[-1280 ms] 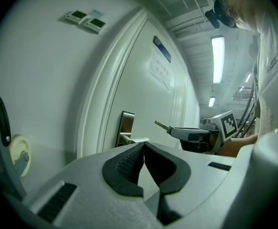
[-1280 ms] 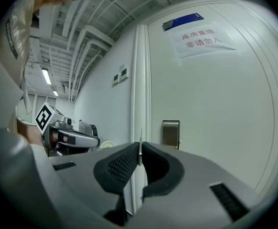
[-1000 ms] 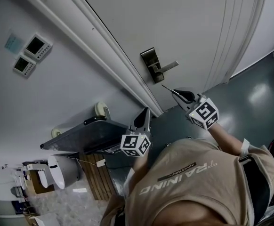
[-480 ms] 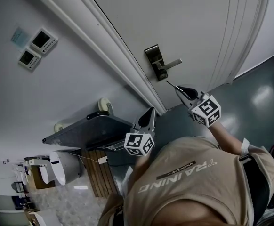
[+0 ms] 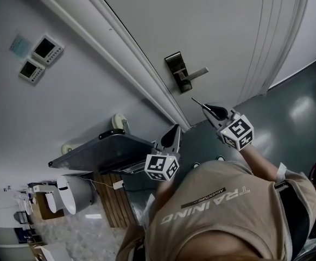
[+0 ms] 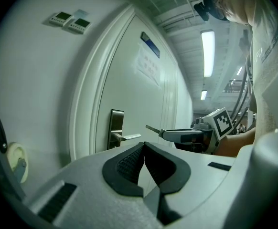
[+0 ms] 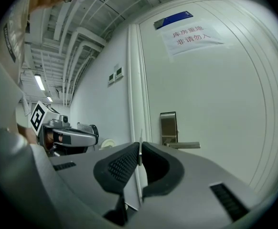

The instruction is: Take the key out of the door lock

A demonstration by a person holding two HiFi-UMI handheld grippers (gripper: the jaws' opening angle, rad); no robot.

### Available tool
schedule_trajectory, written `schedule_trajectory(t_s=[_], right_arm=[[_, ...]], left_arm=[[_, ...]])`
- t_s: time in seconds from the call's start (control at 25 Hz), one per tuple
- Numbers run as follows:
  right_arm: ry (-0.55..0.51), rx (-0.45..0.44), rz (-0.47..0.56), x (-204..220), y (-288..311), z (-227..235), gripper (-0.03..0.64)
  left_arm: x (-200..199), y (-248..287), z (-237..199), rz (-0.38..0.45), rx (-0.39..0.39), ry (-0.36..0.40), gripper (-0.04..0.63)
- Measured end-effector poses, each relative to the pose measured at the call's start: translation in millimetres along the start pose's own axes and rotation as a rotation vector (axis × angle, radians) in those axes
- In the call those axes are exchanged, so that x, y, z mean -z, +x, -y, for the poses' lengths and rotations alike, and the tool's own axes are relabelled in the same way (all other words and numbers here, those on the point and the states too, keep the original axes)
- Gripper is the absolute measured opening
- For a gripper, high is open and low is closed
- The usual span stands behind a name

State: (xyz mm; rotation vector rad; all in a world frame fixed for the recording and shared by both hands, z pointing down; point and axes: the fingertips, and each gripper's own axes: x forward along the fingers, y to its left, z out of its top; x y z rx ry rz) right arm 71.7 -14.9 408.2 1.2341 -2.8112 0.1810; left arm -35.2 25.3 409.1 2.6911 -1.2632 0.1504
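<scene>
Between the right gripper's (image 5: 206, 108) pinching jaws, a thin silver metal key (image 7: 139, 149) juts out, unmoved since earlier; left gripper (image 6: 144, 147) jaws pressed together.

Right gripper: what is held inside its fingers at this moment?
A thin metal key, clamped in the right gripper's fingers, blade poking past the tips. The rest of the key is covered by the fingers.
</scene>
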Motion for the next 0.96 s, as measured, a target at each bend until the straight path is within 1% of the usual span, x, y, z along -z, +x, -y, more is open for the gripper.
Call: schedule_trajectory(t_s=[0.12, 0.28, 0.4, 0.76, 0.96], right_arm=[[-0.009, -0.012, 0.0, 0, 5, -3, 0.028], [-0.027, -0.035, -0.011, 1, 11, -7, 0.028], [-0.03, -0.042, -0.022, 1, 15, -10, 0.028], [-0.005, -0.041, -0.029, 10, 13, -18, 0.028], [0.009, -0.022, -0.046, 18, 7, -11, 0.028]], left_arm=[[2, -3, -4, 0.006, -0.015, 0.003, 0.009], [5, -10, -11, 0.027, -0.06, -0.03, 0.009], [11, -16, -15, 0.015, -0.074, -0.047, 0.009], [14, -13, -14, 0.013, -0.053, -0.047, 0.009], [26, -15, -13, -0.007, -0.059, -0.075, 0.009]])
